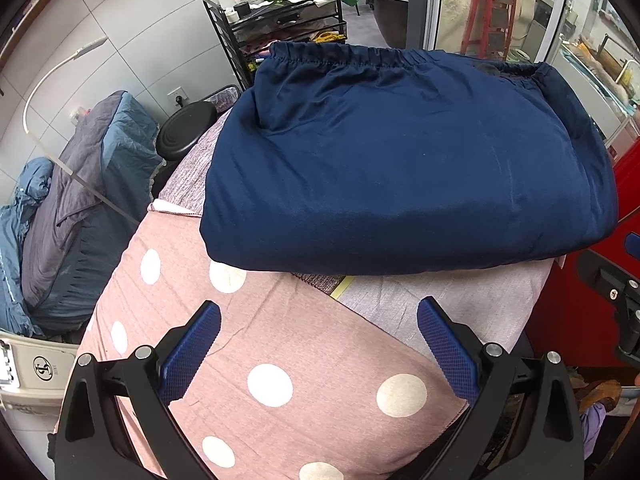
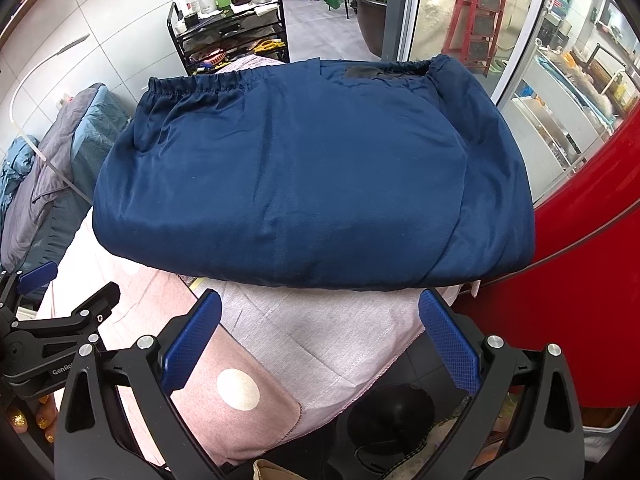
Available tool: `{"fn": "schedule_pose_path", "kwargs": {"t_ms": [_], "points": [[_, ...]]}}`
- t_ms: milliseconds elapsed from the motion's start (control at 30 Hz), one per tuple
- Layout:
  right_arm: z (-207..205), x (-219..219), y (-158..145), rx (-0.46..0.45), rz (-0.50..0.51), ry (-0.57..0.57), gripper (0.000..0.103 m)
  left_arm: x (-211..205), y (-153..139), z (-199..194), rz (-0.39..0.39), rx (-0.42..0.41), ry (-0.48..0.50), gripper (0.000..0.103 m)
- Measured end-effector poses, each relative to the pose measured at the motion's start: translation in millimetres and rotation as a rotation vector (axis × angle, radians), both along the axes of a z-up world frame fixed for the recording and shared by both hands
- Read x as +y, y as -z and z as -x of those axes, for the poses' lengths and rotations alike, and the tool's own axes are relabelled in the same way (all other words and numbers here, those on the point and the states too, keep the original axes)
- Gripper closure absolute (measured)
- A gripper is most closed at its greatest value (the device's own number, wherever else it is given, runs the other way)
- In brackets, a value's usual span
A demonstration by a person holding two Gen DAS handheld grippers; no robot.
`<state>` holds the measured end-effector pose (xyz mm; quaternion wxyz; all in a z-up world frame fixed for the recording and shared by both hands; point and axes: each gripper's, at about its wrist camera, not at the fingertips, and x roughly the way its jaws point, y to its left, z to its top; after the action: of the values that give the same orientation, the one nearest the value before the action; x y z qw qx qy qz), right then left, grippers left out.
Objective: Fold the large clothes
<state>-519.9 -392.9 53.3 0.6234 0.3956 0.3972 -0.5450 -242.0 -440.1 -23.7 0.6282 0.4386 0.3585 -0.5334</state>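
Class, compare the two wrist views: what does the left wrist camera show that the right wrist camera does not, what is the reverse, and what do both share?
Only the left wrist view shows several white dots on the pink dotted cloth and a white case at lower left. Only the right wrist view shows the left gripper from the side and a dark patch at the waistband. Both show the folded navy garment, the black cart and open blue fingers.

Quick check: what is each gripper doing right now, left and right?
Left gripper: open, holding nothing, short of the folded navy garment.
Right gripper: open, holding nothing.
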Motion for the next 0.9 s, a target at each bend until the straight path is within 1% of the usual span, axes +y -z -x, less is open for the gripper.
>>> {"fn": "schedule_pose_path", "kwargs": {"t_ms": [367,533,600,733,900], "points": [[1,-1,1,0.002,0.0,0.003,0.006,-1,0,6,0.002,-0.029,0.013,0.006],[4,-1,2,0.004,0.002,0.012,0.006,3,-4,9,0.027,-0.014,0.027,0.006],[6,-1,2,0.005,0.001,0.015,0.006,3,-3,12,0.023,-0.023,0.034,0.006],[6,-1,1,0.005,0.004,0.019,0.006,2,-2,13,0.009,-0.016,0.037,0.006],[6,-2,1,0.005,0.003,0.017,0.006,3,-4,16,0.018,-0.04,0.045,0.006]]}}
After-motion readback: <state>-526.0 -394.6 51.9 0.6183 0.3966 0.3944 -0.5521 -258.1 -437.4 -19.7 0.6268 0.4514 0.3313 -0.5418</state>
